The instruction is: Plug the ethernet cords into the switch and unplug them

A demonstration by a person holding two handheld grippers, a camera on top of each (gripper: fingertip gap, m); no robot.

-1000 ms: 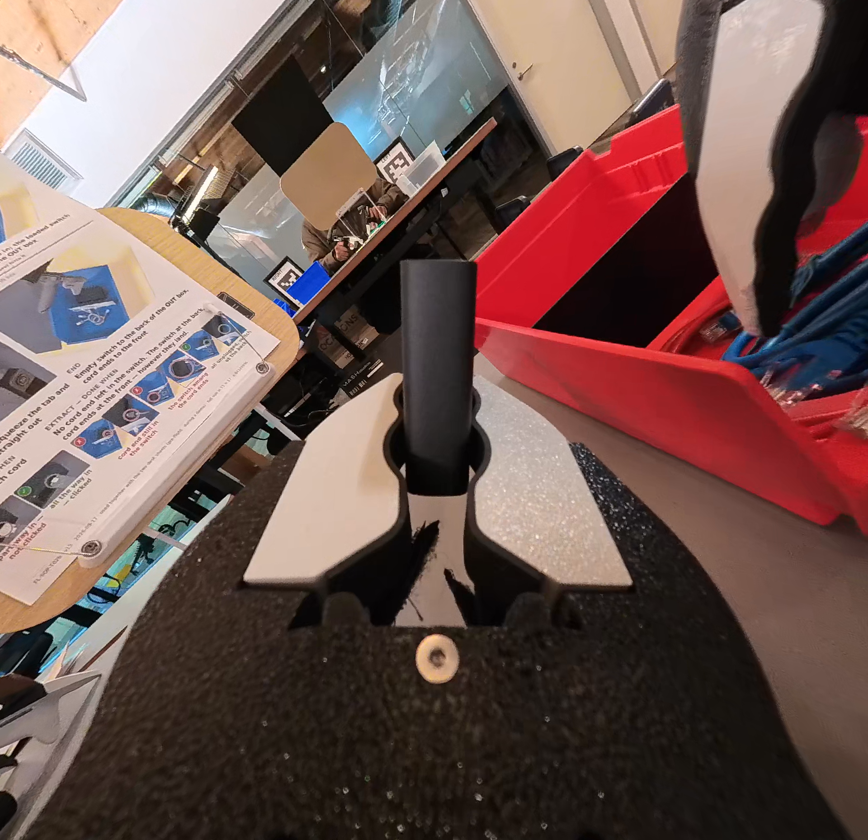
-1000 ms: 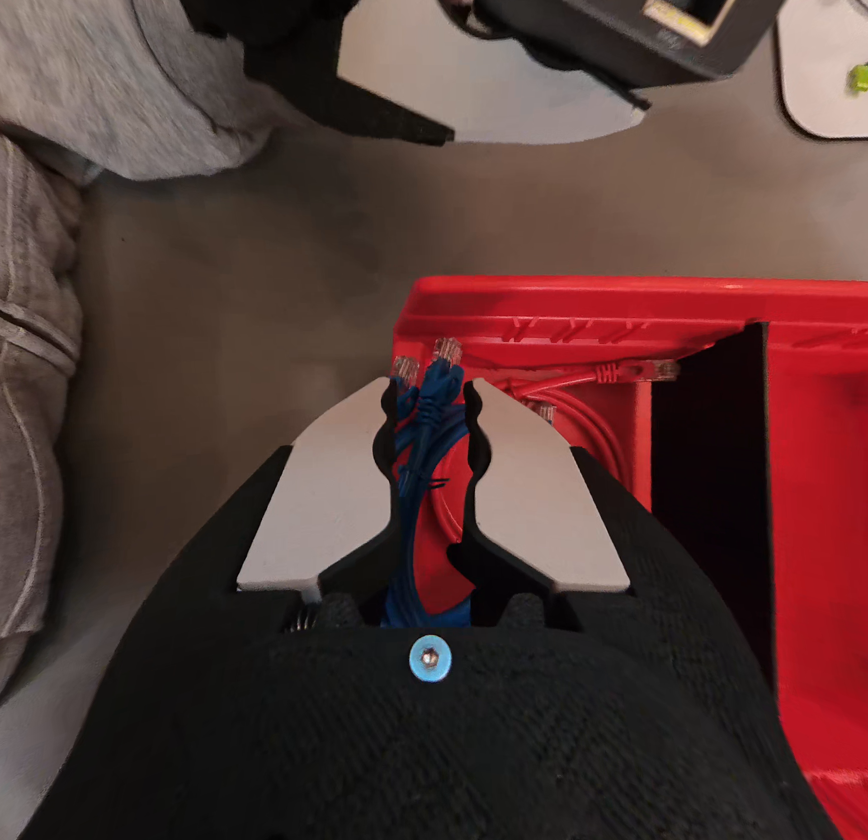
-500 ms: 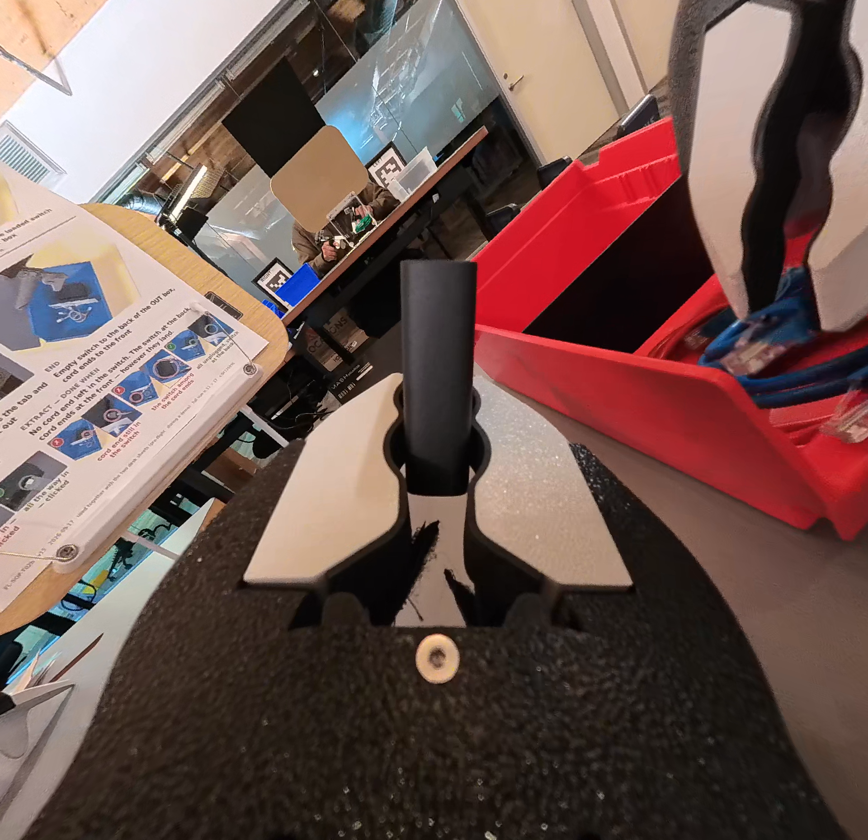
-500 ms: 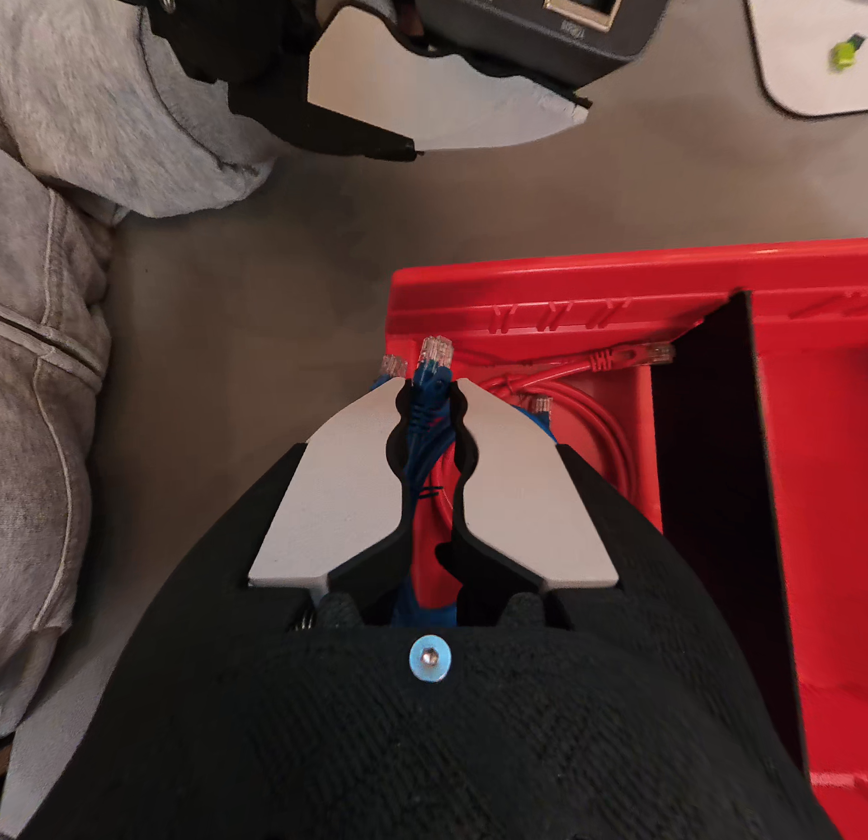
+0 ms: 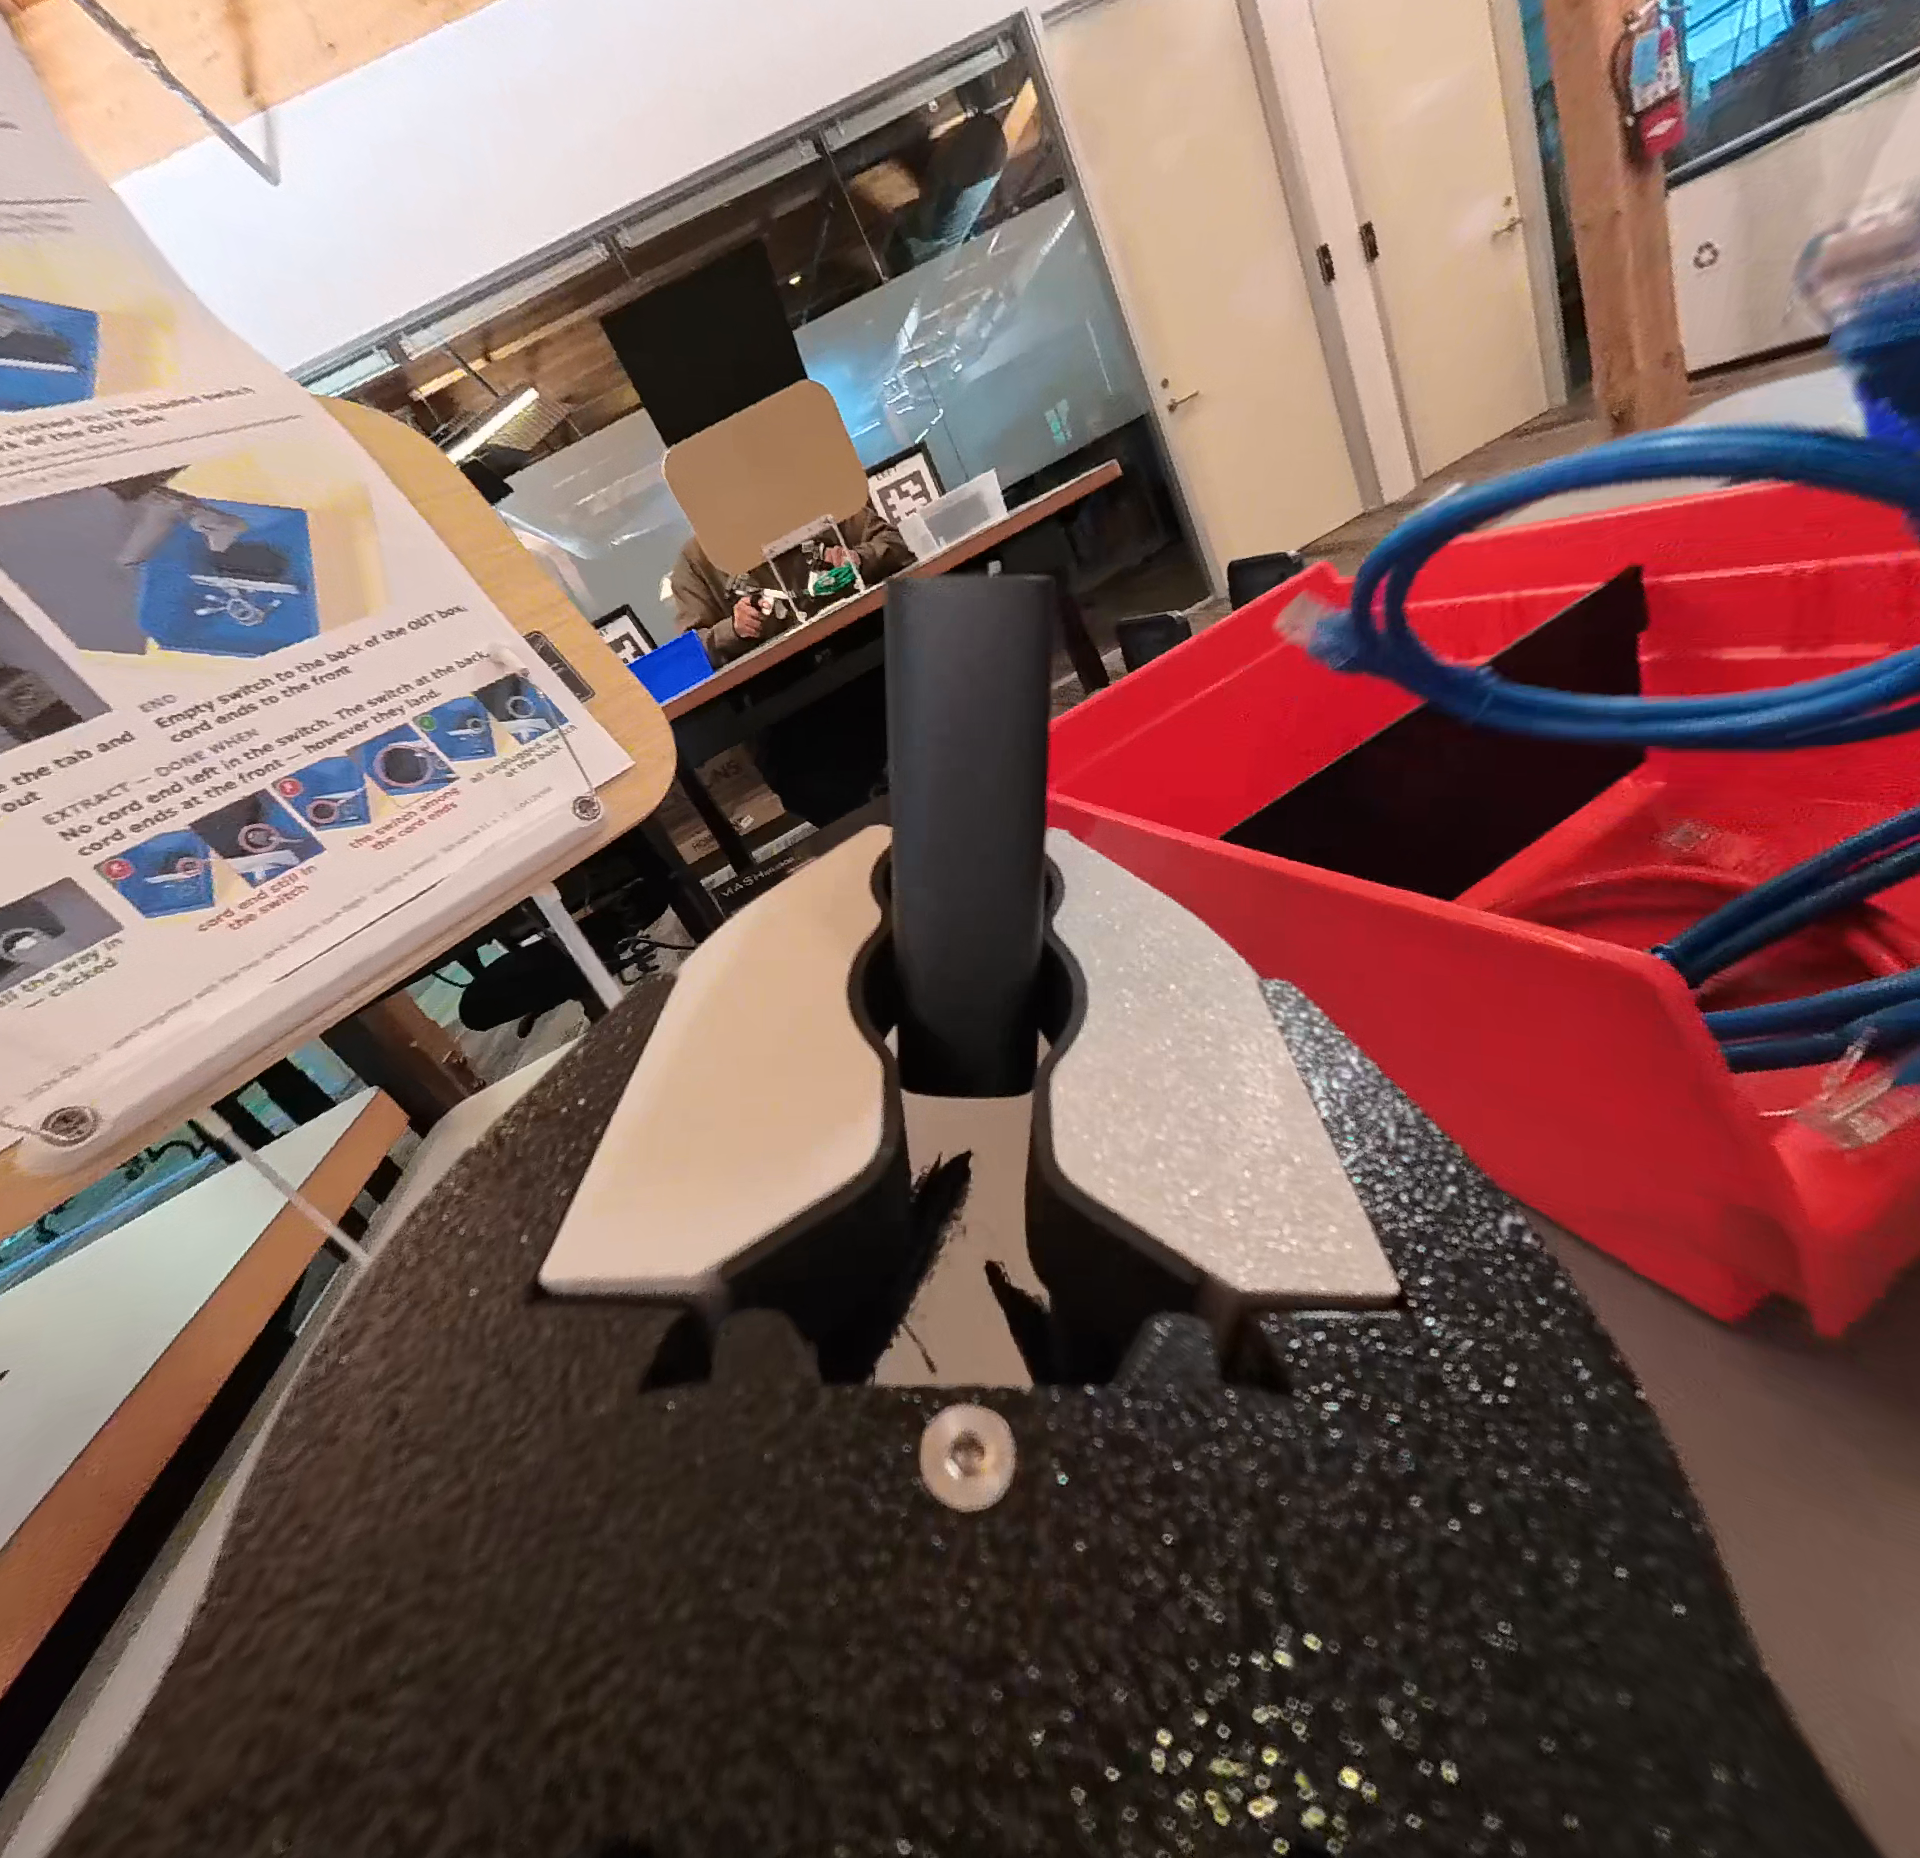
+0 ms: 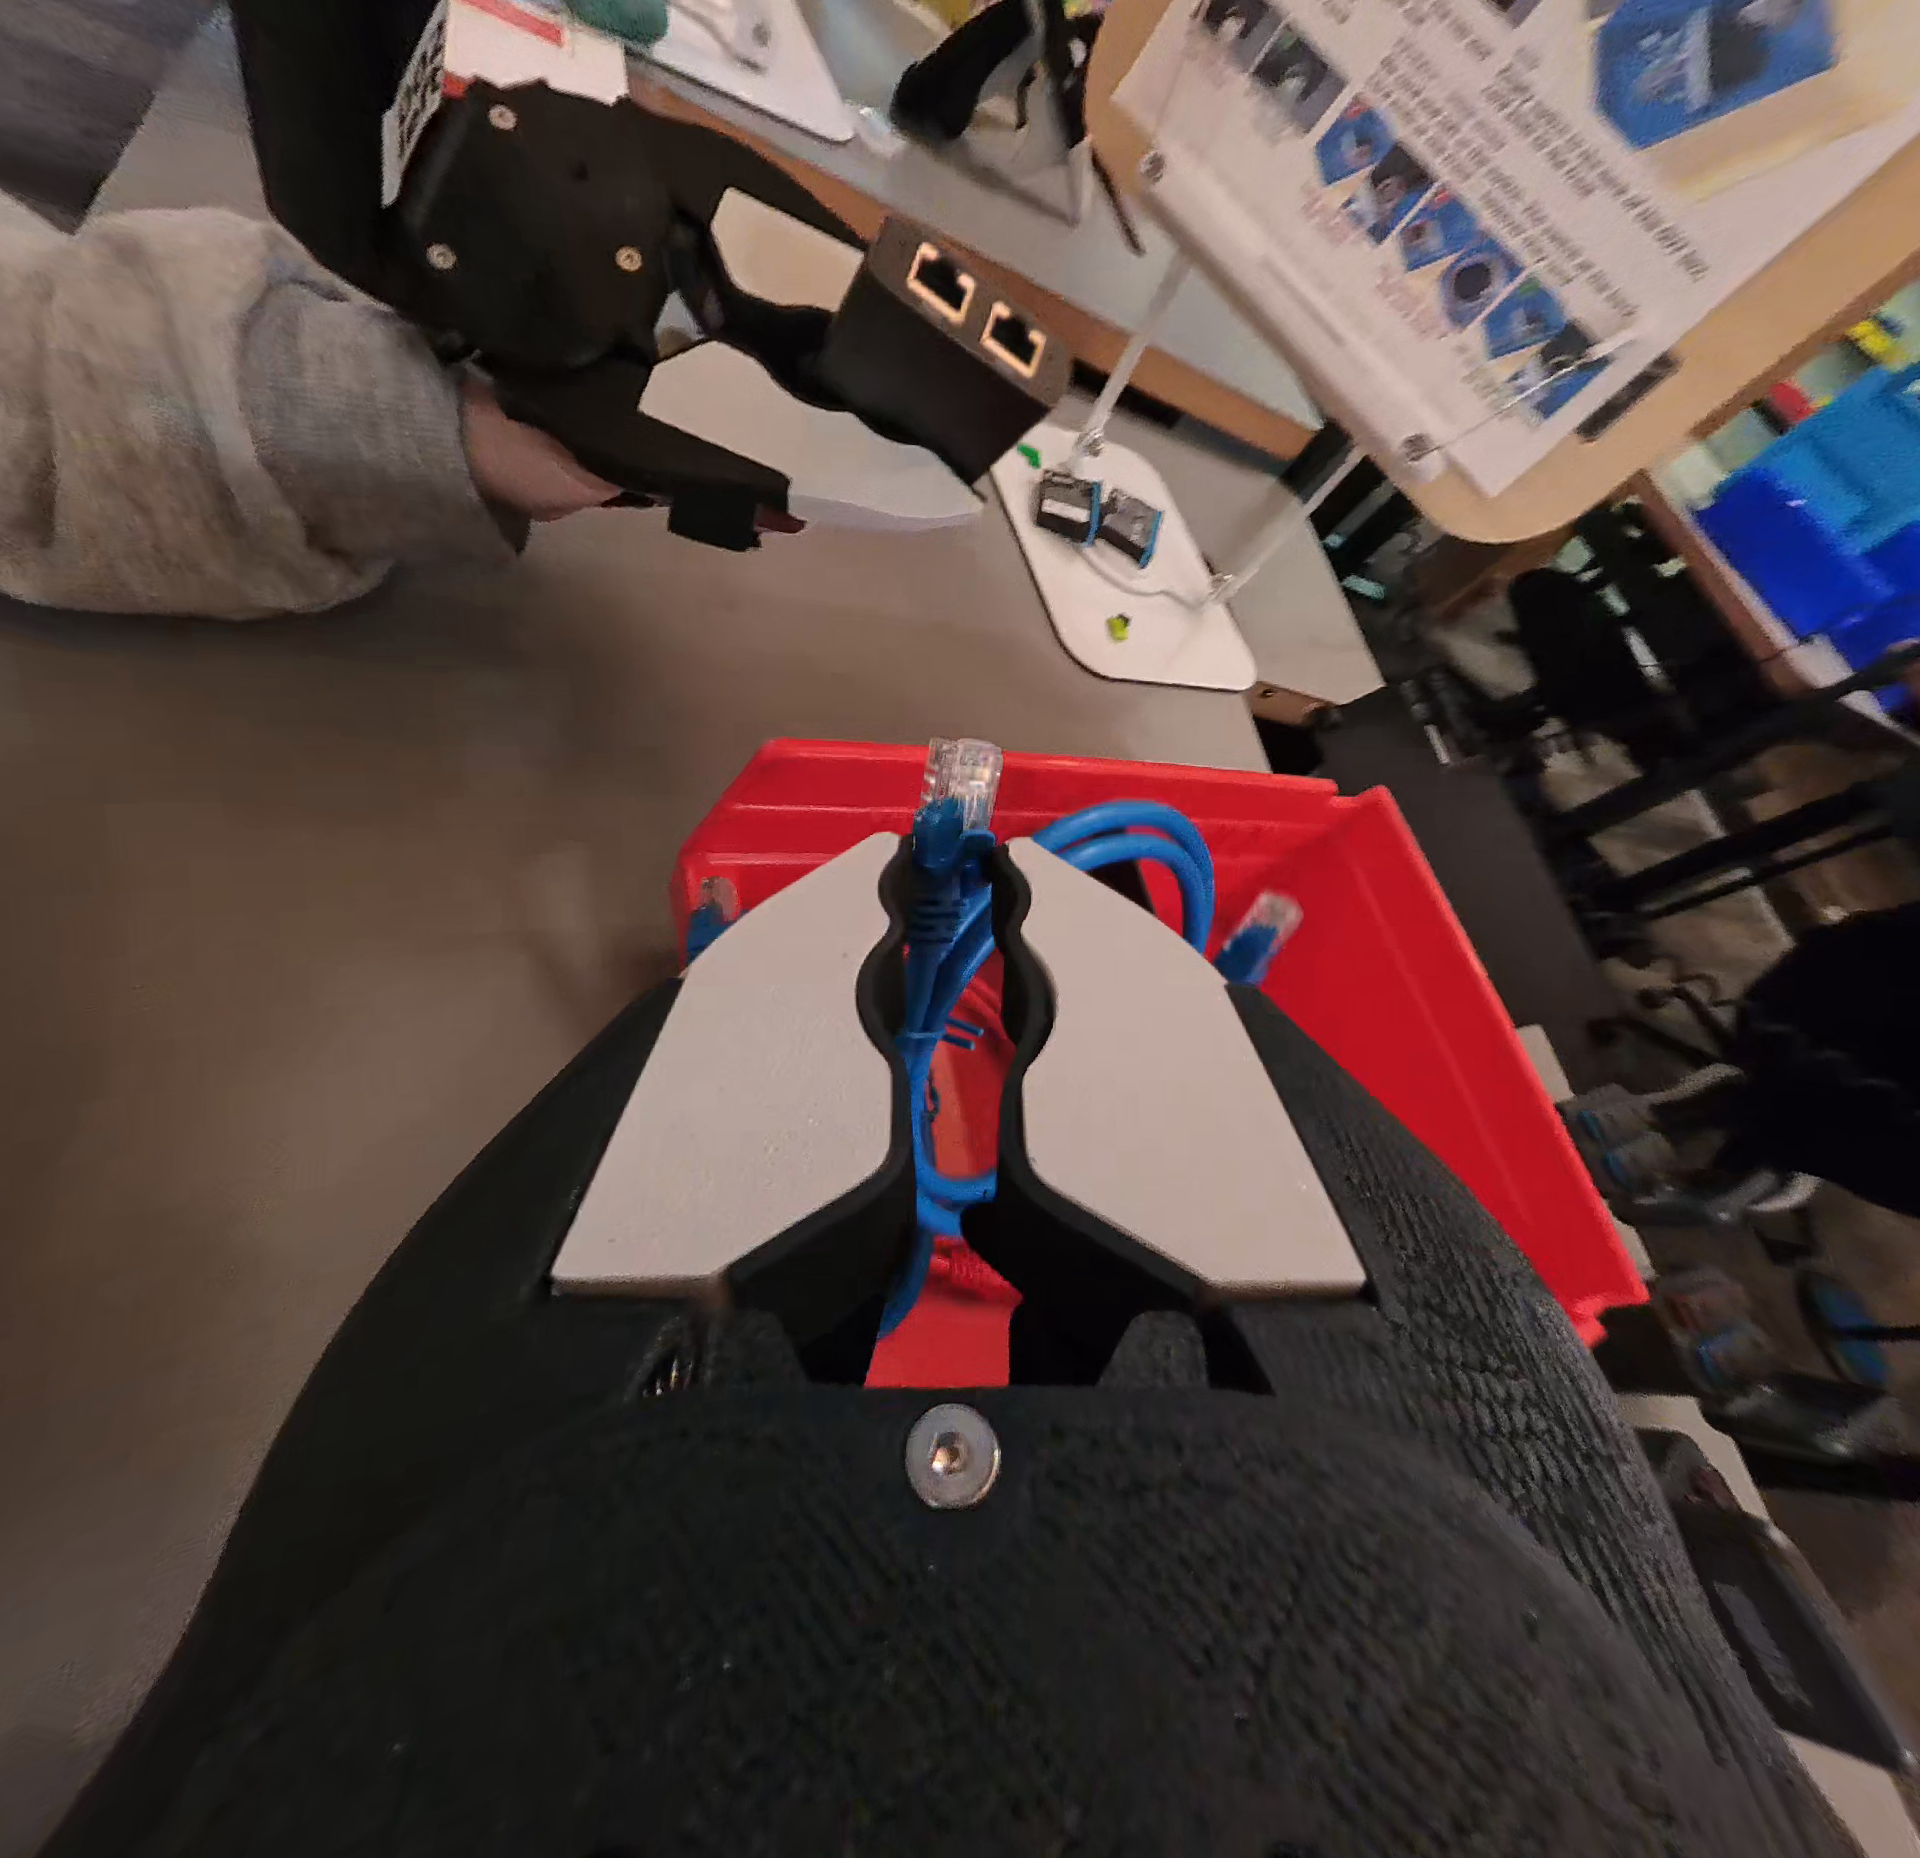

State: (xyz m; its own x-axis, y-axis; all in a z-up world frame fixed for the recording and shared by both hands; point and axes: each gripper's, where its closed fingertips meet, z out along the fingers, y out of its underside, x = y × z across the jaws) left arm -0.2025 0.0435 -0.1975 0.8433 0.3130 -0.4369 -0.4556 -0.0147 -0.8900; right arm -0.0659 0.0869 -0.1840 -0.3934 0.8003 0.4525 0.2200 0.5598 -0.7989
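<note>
My left gripper (image 5: 966, 863) is shut on the black switch (image 5: 966, 769), seen edge-on as a dark bar past the fingertips. The right wrist view shows that gripper (image 6: 810, 354) holding the switch (image 6: 935, 374) above the table, its two ports (image 6: 977, 312) facing my right gripper. My right gripper (image 6: 951, 852) is shut on a blue ethernet cord (image 6: 935, 935). The cord's clear plug (image 6: 964, 769) sticks out beyond the fingertips. Loops of the cord (image 5: 1558, 707) hang above the red bin (image 5: 1351, 977) in the left wrist view.
The red bin (image 6: 1403, 977) holds more blue cords (image 5: 1818, 977) and a black divider (image 5: 1455, 769). An instruction sheet on a wooden board (image 6: 1455, 146) stands on a white base (image 6: 1143, 603) behind the switch. A person's sleeve (image 6: 208, 406) lies at the left on the grey table (image 6: 312, 873).
My right gripper's pads closed on the blue cord in the bin, then lifted it out and tilted up toward the switch. The left gripper kept its hold on the switch.
</note>
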